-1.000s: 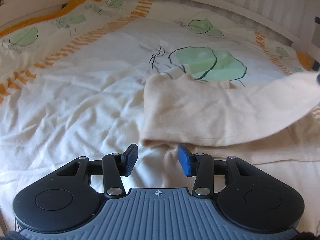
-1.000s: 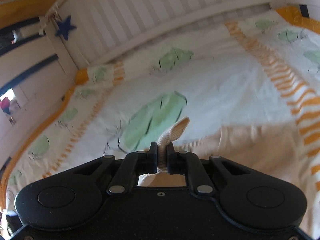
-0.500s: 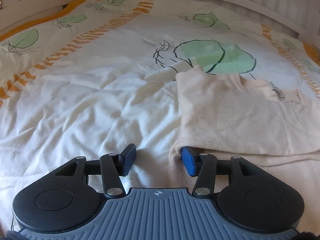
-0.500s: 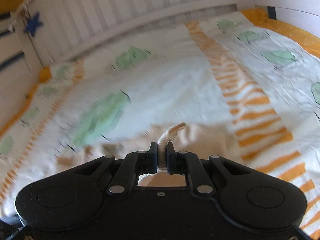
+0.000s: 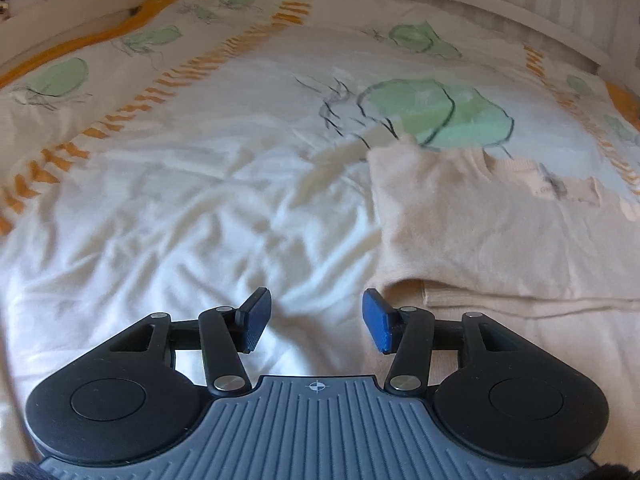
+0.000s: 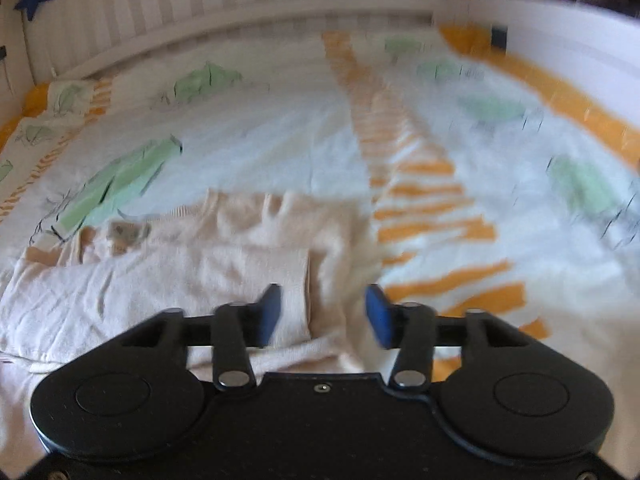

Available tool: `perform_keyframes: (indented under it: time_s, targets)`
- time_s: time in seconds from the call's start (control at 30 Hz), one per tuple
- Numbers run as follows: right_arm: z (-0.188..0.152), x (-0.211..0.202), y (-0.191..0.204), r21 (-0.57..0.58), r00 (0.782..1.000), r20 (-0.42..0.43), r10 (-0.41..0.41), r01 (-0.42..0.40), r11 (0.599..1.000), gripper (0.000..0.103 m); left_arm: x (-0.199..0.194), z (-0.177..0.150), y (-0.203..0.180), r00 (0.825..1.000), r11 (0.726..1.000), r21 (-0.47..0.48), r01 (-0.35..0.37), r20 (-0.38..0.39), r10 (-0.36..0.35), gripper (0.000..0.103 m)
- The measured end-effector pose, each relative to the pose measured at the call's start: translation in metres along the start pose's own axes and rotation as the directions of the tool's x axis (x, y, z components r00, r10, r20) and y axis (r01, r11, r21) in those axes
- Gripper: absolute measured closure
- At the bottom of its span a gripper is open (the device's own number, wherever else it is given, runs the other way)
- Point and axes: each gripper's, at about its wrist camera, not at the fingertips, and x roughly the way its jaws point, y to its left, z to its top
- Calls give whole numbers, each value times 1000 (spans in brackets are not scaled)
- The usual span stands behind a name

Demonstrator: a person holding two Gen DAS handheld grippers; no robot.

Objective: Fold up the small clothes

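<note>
A small cream knit sweater [image 5: 480,224] lies on the bed, with one sleeve folded across its body. In the right wrist view the sweater [image 6: 168,276] lies left and centre, the sleeve cuff [image 6: 296,300] between my fingers. My left gripper [image 5: 316,320] is open and empty, over bare sheet just left of the sweater's near edge. My right gripper [image 6: 324,312] is open above the cuff and the sweater's right side, holding nothing.
The bedcover [image 5: 180,200] is white with green leaf prints and orange stripes [image 6: 420,200]. A white slatted bed rail [image 6: 240,4] runs along the far side, and a white side rail [image 6: 560,28] stands at the right.
My right gripper has laid the sleeve across the sweater, opened and let it go. My left gripper has opened wider and drawn slightly left, off the sweater's edge.
</note>
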Motion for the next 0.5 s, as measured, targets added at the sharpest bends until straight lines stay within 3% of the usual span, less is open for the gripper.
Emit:
perform_keyframes:
  time_s: [0.07, 0.2, 0.4, 0.5]
  targets:
    - [3, -6, 7, -21, 999, 47, 14, -13, 1000, 44, -11, 5, 0, 999, 1000, -2, -12, 32, 12, 54]
    - [7, 0, 27, -45, 997, 45, 66, -64, 997, 44, -16, 23, -13, 998, 1000, 25, -8, 68, 6, 53]
    - [4, 30, 60, -80, 992, 4, 126, -125, 989, 44, 11, 53, -55, 996, 993, 115, -10, 87, 0, 53]
    - [-7, 43, 69, -111, 993, -19, 118, -119, 987, 45, 36, 60, -67, 999, 990, 139, -19, 51, 12, 53]
